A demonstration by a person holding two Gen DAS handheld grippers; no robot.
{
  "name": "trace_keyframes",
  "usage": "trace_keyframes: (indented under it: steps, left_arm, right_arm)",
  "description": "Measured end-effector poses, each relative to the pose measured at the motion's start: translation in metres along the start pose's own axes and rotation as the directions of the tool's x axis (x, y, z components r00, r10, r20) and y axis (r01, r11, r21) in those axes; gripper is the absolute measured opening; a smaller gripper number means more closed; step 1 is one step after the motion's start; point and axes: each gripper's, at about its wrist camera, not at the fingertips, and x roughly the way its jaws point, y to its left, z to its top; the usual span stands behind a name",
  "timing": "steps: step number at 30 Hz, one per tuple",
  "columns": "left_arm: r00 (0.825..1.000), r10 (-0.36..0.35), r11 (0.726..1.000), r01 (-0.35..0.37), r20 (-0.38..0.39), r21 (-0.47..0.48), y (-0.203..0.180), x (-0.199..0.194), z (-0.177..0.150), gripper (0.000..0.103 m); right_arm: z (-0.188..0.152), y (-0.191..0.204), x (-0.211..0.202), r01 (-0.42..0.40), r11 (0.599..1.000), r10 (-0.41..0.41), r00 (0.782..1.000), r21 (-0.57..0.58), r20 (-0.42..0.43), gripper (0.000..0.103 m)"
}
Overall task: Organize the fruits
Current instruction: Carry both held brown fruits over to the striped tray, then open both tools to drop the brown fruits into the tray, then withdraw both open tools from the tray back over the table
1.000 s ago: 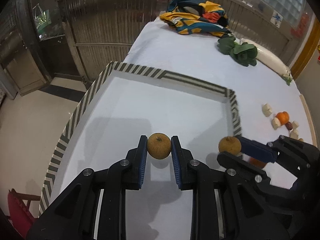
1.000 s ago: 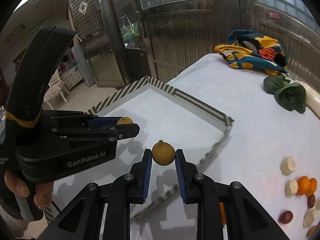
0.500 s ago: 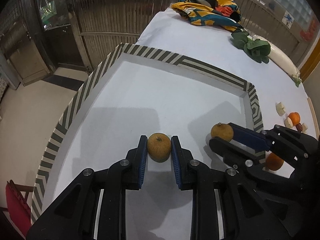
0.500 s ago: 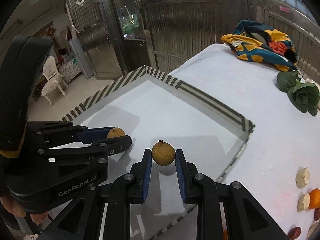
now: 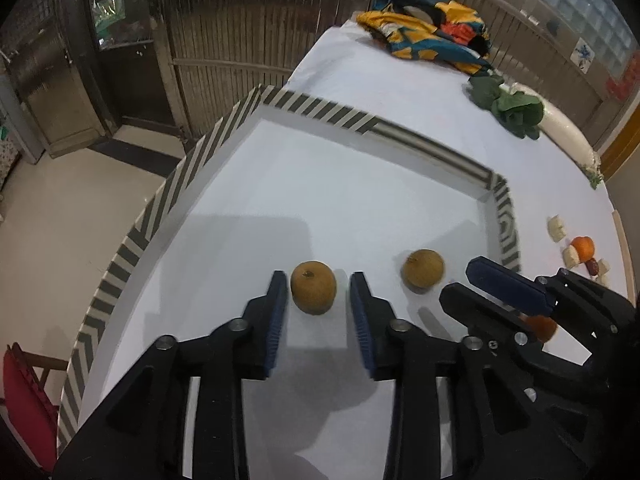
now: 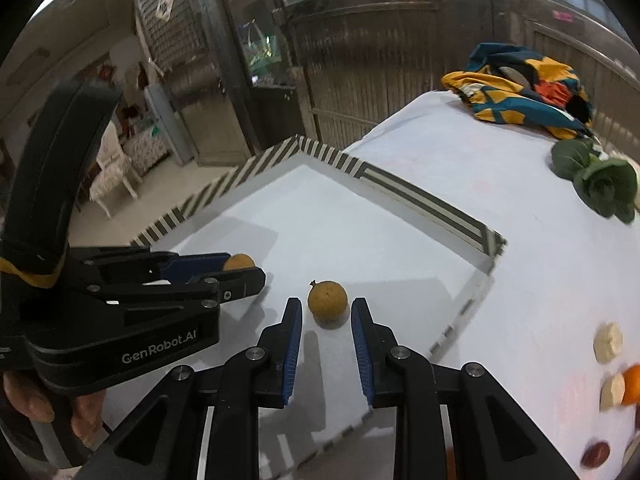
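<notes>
Two brown round fruits lie on the white sheet inside the striped-tape square (image 5: 320, 108). In the left wrist view, one fruit (image 5: 313, 286) rests between the fingers of my open left gripper (image 5: 319, 287), untouched by the pads. The other fruit (image 5: 423, 269) lies just beyond my right gripper (image 5: 474, 286). In the right wrist view, that fruit (image 6: 327, 301) sits on the sheet in front of my open right gripper (image 6: 326, 316). The left gripper (image 6: 236, 274) is to its left, with the first fruit (image 6: 239, 261) partly hidden behind its fingers.
Outside the square on the right lie banana pieces (image 6: 608, 342), a small orange (image 5: 583, 246), red dates (image 6: 596, 454) and another orange (image 5: 540, 327) behind the right gripper. Further back are leafy greens (image 5: 510, 108), a white radish (image 5: 568, 132) and a colourful cloth (image 5: 428, 34). The table edge drops off to the left.
Both grippers have opened and let go of their fruits, which now rest on the sheet inside the square. Both grippers have drawn back slightly.
</notes>
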Motion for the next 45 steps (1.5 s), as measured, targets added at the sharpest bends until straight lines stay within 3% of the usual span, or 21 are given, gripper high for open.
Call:
trace_keyframes:
  steps: [1, 3, 7, 13, 22, 30, 37, 45]
  left_arm:
    - [1.0, -0.001, 1.0, 0.001, 0.008, -0.001, -0.001, -0.003, 0.0, 0.053]
    - [0.999, -0.016, 1.0, 0.016, 0.035, -0.007, -0.005, -0.014, -0.002, 0.059]
    - [0.997, -0.034, 0.999, 0.034, 0.069, 0.007, -0.018, -0.032, -0.007, 0.059]
    - [0.994, -0.079, 0.996, 0.075, 0.078, 0.05, -0.048, -0.048, -0.022, 0.059]
    - [0.989, -0.144, 0.981, 0.137, 0.038, 0.139, -0.111, -0.048, -0.046, 0.059]
    - [0.986, -0.168, 0.97, 0.164, 0.008, 0.181, -0.149, -0.044, -0.061, 0.059]
    - [0.986, -0.167, 0.963, 0.162, 0.002, 0.213, -0.171, -0.042, -0.069, 0.059]
    - [0.983, -0.183, 0.953, 0.182, -0.019, 0.242, -0.191, -0.035, -0.073, 0.059]
  right_arm:
    - [-0.001, -0.002, -0.004, -0.003, 1.0, 0.002, 1.0, 0.011, 0.009, 0.024]
    - [-0.004, -0.005, -0.016, -0.012, 0.999, 0.011, 0.999, 0.038, 0.037, 0.024]
    - [-0.012, -0.01, -0.039, -0.038, 0.996, 0.032, 0.996, 0.084, 0.077, 0.025]
    - [-0.032, -0.021, -0.077, -0.012, 0.993, -0.002, 0.993, 0.12, 0.115, 0.026]
    - [-0.082, -0.062, -0.137, 0.065, 0.97, -0.104, 0.982, 0.235, 0.157, 0.029]
    - [-0.126, -0.11, -0.179, 0.113, 0.932, -0.173, 0.974, 0.344, 0.149, 0.036]
    - [-0.15, -0.139, -0.207, 0.086, 0.899, -0.173, 0.971, 0.429, 0.166, 0.046]
    - [-0.169, -0.163, -0.223, 0.183, 0.874, -0.266, 0.956, 0.451, 0.126, 0.046]
